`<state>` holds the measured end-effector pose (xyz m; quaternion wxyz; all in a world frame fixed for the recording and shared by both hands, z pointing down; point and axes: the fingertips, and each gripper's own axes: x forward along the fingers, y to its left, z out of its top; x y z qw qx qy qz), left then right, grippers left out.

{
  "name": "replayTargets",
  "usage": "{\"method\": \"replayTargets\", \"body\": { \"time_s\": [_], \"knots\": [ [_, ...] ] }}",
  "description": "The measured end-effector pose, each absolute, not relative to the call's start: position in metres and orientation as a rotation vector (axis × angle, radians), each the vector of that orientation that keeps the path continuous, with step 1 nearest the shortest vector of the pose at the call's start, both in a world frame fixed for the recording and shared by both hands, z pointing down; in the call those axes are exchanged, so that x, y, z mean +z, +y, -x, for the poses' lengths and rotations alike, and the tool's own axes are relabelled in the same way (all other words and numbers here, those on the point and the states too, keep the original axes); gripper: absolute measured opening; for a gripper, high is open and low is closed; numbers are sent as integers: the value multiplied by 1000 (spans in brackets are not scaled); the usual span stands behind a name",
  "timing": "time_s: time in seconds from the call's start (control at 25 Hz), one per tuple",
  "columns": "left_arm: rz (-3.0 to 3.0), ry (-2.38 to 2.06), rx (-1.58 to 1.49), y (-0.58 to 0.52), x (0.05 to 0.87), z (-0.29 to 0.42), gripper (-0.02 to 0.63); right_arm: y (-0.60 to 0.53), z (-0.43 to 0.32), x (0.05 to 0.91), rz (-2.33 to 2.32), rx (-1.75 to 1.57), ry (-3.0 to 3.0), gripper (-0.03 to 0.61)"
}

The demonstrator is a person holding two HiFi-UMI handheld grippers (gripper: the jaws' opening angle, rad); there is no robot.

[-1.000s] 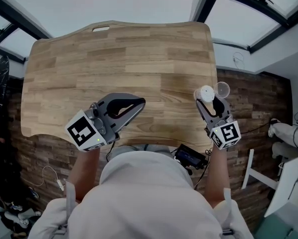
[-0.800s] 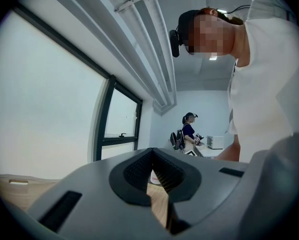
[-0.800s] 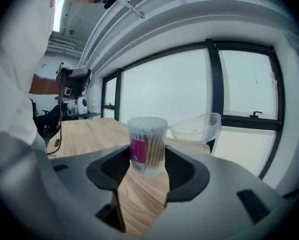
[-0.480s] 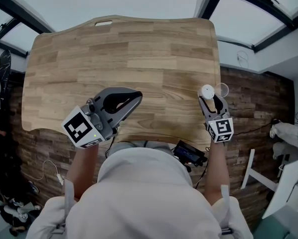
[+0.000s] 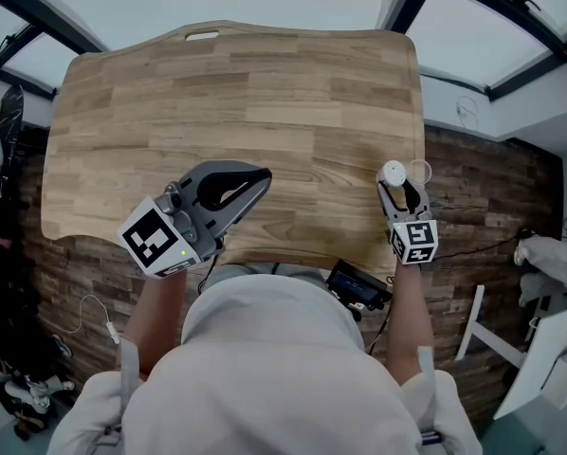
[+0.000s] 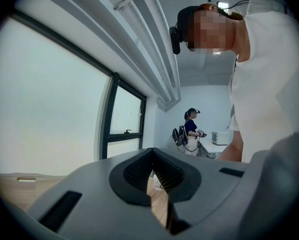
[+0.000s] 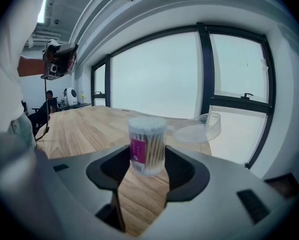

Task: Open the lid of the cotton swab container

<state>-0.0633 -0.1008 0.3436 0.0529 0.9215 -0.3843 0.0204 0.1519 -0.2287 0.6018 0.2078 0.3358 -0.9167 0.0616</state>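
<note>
The container [image 7: 147,143] was upright, pinched by the right claw [image 5: 398,192] near the table's [image 5: 217,93] four o'clock edge. Its clear lid [image 7: 197,130] hung open at its three o'clock. The left claw [image 5: 262,177], at its nine o'clock, was pressed together, empty.

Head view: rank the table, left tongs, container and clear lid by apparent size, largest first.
1. Table
2. Left tongs, nearer the camera
3. Container and lid look about alike; not ranked.
</note>
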Motion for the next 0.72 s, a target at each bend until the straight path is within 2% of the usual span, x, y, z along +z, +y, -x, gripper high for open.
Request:
{"method": "replayTargets", "body": {
  "time_s": [0.72],
  "knots": [
    [-2784,-1185,114,-107,352,67,14,-233,-151,647,-925,304,-2471,230]
  ]
}}
